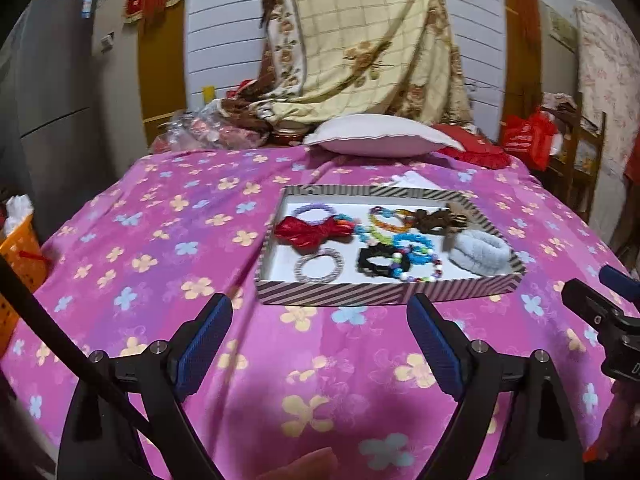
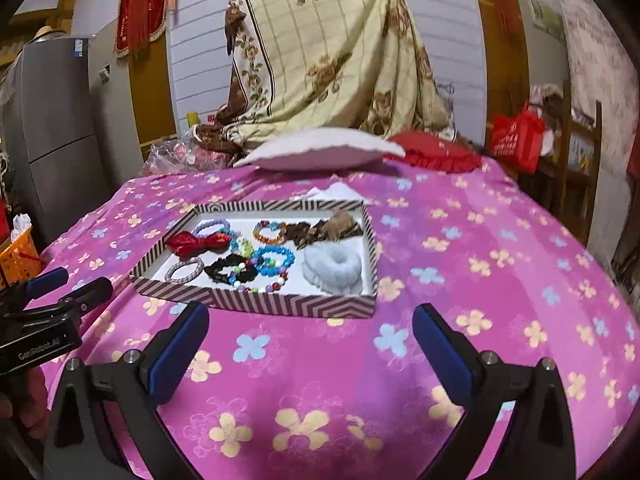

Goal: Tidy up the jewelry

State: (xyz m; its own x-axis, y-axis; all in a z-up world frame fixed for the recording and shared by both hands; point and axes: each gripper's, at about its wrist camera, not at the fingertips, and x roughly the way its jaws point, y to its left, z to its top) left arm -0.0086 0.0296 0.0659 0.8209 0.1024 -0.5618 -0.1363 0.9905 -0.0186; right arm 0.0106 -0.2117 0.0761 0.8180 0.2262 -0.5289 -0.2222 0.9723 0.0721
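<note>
A flowered pink bed [image 1: 168, 248] carries a striped tray [image 1: 384, 294] and white pillow [image 1: 380, 136].

Pink floral bedspread [image 1: 160, 240], white pillow [image 1: 380, 136], grey fridge [image 2: 60, 120]

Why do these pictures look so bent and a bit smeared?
Both views use fisheye lenses, so the pink bedspread bulges and corners go black. Left wrist view: the striped tray looks slightly motion-blurred. Right wrist view: the white pillow smears; the tray stays sharper.
</note>
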